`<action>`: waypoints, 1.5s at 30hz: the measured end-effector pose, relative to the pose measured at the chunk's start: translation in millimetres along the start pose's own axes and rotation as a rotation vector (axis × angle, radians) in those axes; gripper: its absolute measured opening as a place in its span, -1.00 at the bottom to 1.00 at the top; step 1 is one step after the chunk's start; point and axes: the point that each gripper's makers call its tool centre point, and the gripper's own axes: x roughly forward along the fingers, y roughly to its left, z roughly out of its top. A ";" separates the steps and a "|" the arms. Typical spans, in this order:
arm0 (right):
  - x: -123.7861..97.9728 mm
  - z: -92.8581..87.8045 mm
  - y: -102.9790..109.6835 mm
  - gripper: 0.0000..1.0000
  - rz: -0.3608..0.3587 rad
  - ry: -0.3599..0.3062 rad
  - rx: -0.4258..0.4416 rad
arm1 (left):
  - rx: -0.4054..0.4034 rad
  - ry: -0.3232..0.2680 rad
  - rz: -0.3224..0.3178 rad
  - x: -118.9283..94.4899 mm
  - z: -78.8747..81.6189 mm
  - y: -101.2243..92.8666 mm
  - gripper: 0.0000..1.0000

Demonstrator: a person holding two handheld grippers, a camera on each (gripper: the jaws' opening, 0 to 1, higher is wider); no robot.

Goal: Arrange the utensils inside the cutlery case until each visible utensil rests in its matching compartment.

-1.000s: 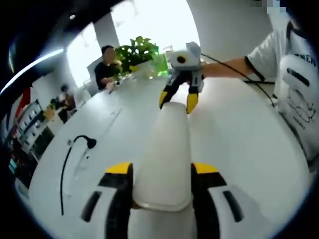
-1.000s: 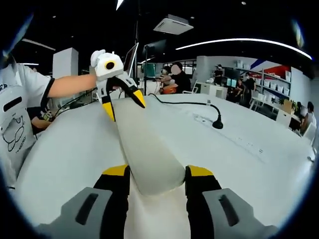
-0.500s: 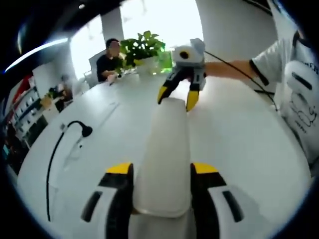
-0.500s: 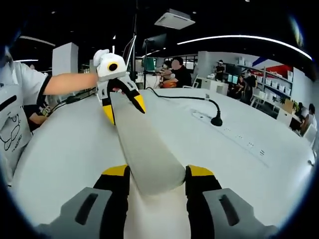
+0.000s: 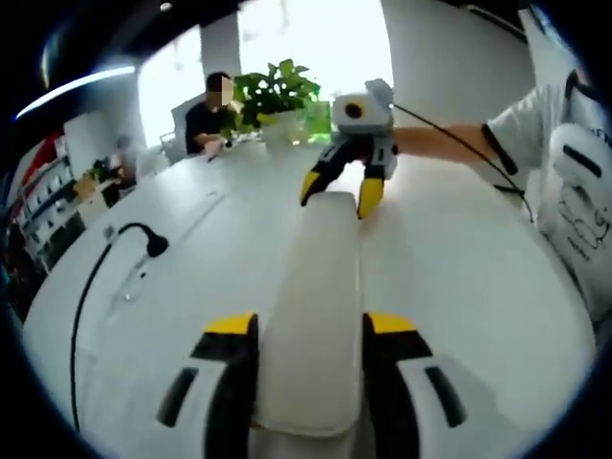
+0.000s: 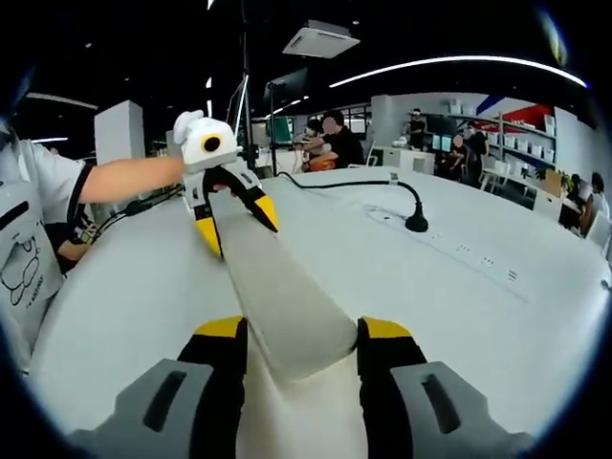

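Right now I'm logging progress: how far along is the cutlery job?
Early, as far as these views show. Done: nothing sorted that I can see. In hand: the left gripper and right gripper each clamp one end of the closed pale cutlery case over the white table. Left: opening it and placing utensils.

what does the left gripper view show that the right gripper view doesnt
Left gripper view alone: a potted plant at the table's far edge before a bright window, and a seated person beside it.

Right gripper view alone: a ceiling air unit and shelving along the far wall.

Both: the long white cutlery case held at opposite ends by the left hand-held gripper and right hand-held gripper, the white table, and a black gooseneck cable.
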 end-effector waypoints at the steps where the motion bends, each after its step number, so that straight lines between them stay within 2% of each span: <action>1: -0.4 0.6 0.4 -0.06 -0.001 0.000 0.003 | -0.009 0.006 0.013 0.7 -1.1 2.8 -0.03; 2: -2.0 1.1 2.1 -0.05 0.000 0.002 -0.001 | -0.024 0.048 0.054 -1.0 -7.3 9.3 0.02; 3: -3.4 11.6 5.3 -0.01 0.008 -0.054 0.014 | -0.011 0.041 0.056 -1.5 -5.8 9.5 0.06; 4: -8.6 21.4 7.7 0.04 0.012 -0.100 0.034 | -0.009 0.027 0.058 -5.0 -3.0 8.4 0.06; 6: -21.0 37.1 8.5 0.11 -0.001 -0.167 0.041 | -0.046 -0.046 0.071 -14.8 12.5 7.5 0.07; 9: -37.1 44.0 14.3 0.11 -0.010 -0.182 0.038 | -0.064 -0.112 0.104 -35.6 29.5 7.2 0.14; 13: -49.7 49.1 23.1 0.10 -0.005 -0.218 0.081 | -0.059 -0.178 0.141 -69.1 47.1 -3.4 0.11; 17: -59.2 62.3 30.5 -0.15 -0.005 -0.251 0.108 | -0.118 -0.195 0.191 -87.4 48.9 -4.5 0.07; 19: -63.0 71.8 38.8 -0.04 -0.003 -0.270 0.109 | -0.123 -0.204 0.227 -96.1 52.5 -8.1 0.03; 21: -65.9 76.3 43.9 0.03 -0.029 -0.267 0.115 | -0.170 -0.224 0.268 -104.7 57.9 -13.9 0.00; 22: -68.4 78.1 46.0 0.07 -0.059 -0.265 0.102 | -0.173 -0.220 0.283 -108.0 59.4 -17.8 0.00; 24: -72.4 82.9 51.4 0.23 -0.079 -0.284 0.104 | -0.170 -0.179 0.353 -116.5 56.4 -19.9 -0.01; 25: -74.6 85.4 52.1 0.28 -0.090 -0.298 0.112 | -0.160 -0.202 0.366 -119.9 61.4 -24.5 0.00; 26: -78.5 91.0 55.1 0.29 -0.100 -0.330 0.114 | -0.186 -0.232 0.385 -124.2 66.3 -28.1 0.00; 29: -93.3 105.8 69.0 0.28 -0.127 -0.422 0.107 | -0.284 -0.362 0.368 -136.2 86.6 -49.5 0.00; 31: -102.3 108.8 85.2 0.27 -0.130 -0.442 0.078 | -0.274 -0.410 0.388 -147.4 95.0 -62.2 0.00; 32: -106.7 108.7 93.4 0.19 -0.133 -0.440 0.042 | -0.260 -0.418 0.405 -153.1 97.0 -68.9 0.01; 35: -125.6 105.4 109.0 -0.15 -0.209 -0.433 -0.106 | -0.217 -0.467 0.453 -175.8 105.8 -88.7 0.02; 37: -137.1 100.2 123.6 -0.18 -0.207 -0.443 -0.079 | -0.215 -0.492 0.471 -192.5 106.5 -99.6 0.01; 39: -146.6 99.8 136.8 -0.19 -0.181 -0.493 -0.026 | -0.220 -0.515 0.503 -207.4 104.9 -108.0 0.02; 43: -160.5 92.6 142.4 -0.22 -0.201 -0.511 0.047 | -0.198 -0.533 0.586 -232.1 97.4 -119.6 0.02; 45: -168.4 93.1 140.3 -0.26 -0.229 -0.528 0.056 | -0.195 -0.582 0.631 -247.0 100.2 -122.0 -0.04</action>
